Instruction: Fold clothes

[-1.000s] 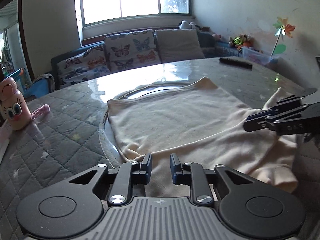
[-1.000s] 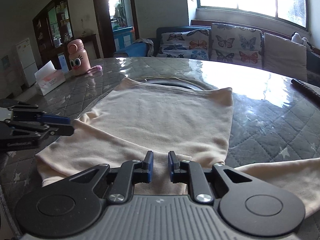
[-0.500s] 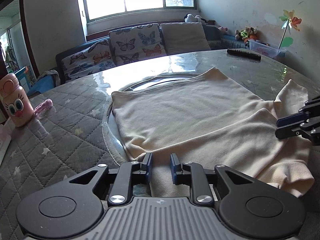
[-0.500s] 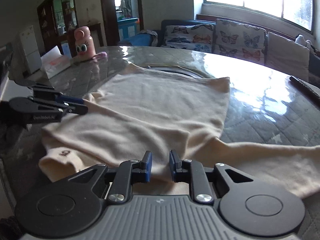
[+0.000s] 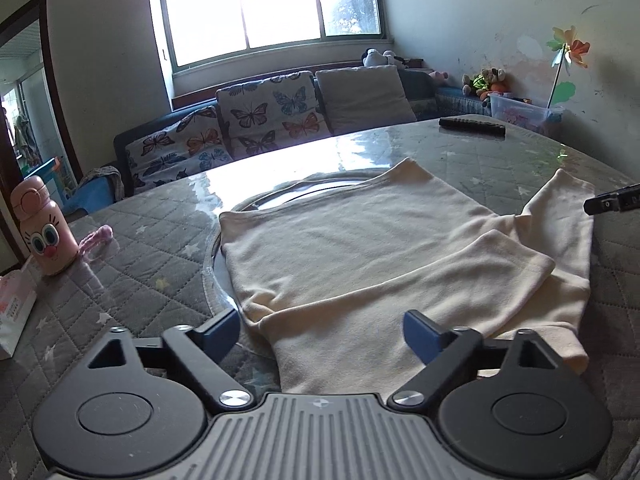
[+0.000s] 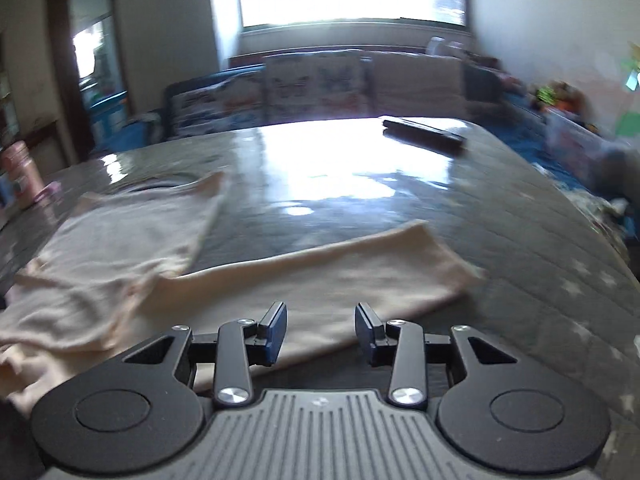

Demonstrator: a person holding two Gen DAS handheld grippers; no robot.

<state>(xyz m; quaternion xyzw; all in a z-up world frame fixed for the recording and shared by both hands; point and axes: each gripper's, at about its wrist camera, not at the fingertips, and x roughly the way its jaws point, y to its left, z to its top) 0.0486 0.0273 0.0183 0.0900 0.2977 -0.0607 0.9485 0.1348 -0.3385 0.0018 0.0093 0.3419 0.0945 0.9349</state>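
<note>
Only the right wrist view shows the cream garment's [image 5: 360,256] outstretched sleeve [image 6: 360,276]; both jaws gape empty

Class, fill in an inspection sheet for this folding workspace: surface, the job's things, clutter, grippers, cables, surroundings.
Surface: round table under a grey quilted cover, glossy with window glare.
Job's things: cream top, one sleeve folded across the body, the other sleeve lying out flat.
Clutter: pink bottle, remote, tissue pack.
Grippers: left gripper open, empty; right gripper open, empty.
Cables: nothing seen.
Surroundings: sofa with butterfly cushions, window, toys.
</note>
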